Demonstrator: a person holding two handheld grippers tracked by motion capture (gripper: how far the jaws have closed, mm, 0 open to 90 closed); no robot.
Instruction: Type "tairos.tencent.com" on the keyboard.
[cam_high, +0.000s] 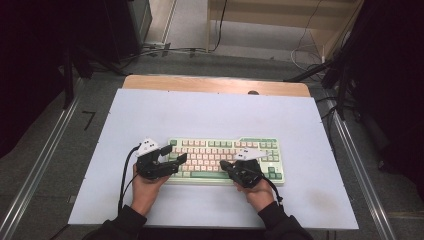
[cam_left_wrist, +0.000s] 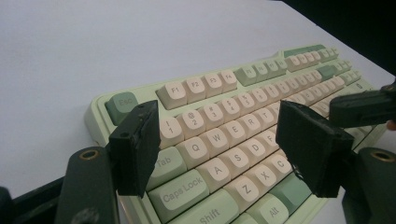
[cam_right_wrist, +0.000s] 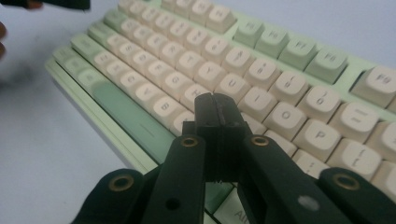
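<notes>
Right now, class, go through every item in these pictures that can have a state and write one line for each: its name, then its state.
Mint-green and cream mechanical keyboard: flat on the table, keys up, nothing lifted.
Left gripper: jaws open wide, poised over the keyboard's left-hand letter keys.
Right gripper: jaws shut together, empty, tip over the letter keys near the space bar; contact unclear.
White table sheet: lying smooth under the keyboard.
</notes>
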